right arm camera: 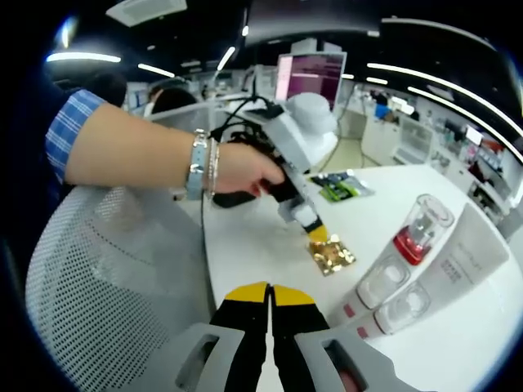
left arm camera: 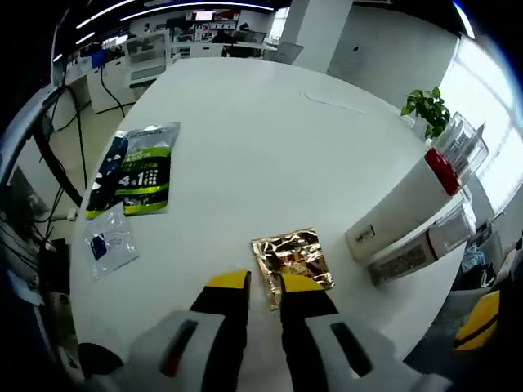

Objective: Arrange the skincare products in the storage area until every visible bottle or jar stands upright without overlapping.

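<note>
A gold foil sachet (left arm camera: 292, 260) lies flat on the white table (left arm camera: 261, 131). My left gripper (left arm camera: 265, 287) hovers at its near corner, jaws a narrow gap apart with that corner at the gap. In the right gripper view the left gripper (right arm camera: 315, 233), held by a hand (right arm camera: 245, 171), touches the gold sachet (right arm camera: 331, 254). At the table's right edge lie a long white tube (left arm camera: 392, 214), a red-banded clear-capped bottle (left arm camera: 448, 163) and another bottle (left arm camera: 421, 249). The right gripper view shows the red-banded bottle (right arm camera: 418, 230), the white tube (right arm camera: 474, 249) and two clear-capped bottles (right arm camera: 382, 282) side by side. My right gripper (right arm camera: 270, 292) is shut and holds nothing.
A green packet (left arm camera: 145, 167) and a small clear sachet (left arm camera: 110, 243) lie at the table's left side. A potted plant (left arm camera: 426, 106) stands beyond the tube. A grey mesh chair (right arm camera: 90, 269) sits beside the table, under the person's arm. Desks and a monitor (right arm camera: 310, 75) stand behind.
</note>
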A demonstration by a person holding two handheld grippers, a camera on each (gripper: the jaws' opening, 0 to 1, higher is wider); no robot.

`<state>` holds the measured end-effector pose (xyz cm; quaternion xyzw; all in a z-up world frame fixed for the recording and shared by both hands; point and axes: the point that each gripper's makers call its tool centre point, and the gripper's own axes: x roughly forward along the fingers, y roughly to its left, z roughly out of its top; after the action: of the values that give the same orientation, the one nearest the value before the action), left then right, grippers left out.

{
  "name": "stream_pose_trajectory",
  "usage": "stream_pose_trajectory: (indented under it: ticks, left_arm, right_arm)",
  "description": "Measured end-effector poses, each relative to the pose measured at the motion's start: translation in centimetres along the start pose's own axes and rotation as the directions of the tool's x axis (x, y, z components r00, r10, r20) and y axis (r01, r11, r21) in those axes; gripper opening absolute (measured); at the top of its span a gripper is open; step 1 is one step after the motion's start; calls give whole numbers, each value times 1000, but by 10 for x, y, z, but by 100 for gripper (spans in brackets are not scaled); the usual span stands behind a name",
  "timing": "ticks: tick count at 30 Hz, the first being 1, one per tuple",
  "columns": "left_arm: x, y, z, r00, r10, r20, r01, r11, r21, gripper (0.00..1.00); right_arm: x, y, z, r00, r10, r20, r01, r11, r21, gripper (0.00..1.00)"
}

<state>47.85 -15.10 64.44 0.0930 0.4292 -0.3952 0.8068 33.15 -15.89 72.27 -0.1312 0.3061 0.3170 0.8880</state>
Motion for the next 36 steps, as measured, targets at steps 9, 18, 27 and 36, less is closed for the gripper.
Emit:
stream_pose_trajectory:
  ticks: [9,18,27,36]
  left_arm:
    - [13,-10,-13,999,37,-32,-25,944,328,50]
    - [15,-15,-7,999,48,23,-53,928,369,43]
    - [16,-14,-3,998,36,53,-53,922,383,41]
    - [12,-6,-1,996,73,56,-89,917,388,40]
  right_arm:
    - [0,-2,-1,1000,-4,-1,4,1000,8,0]
    - [1,-4,-1,1000,-5,-2,5,1000,16,0]
    - [1,-2,-2,1000,0,-3,0,1000,15,0]
    - [2,-1,-3,1000,6,-6,-6,1000,10,0]
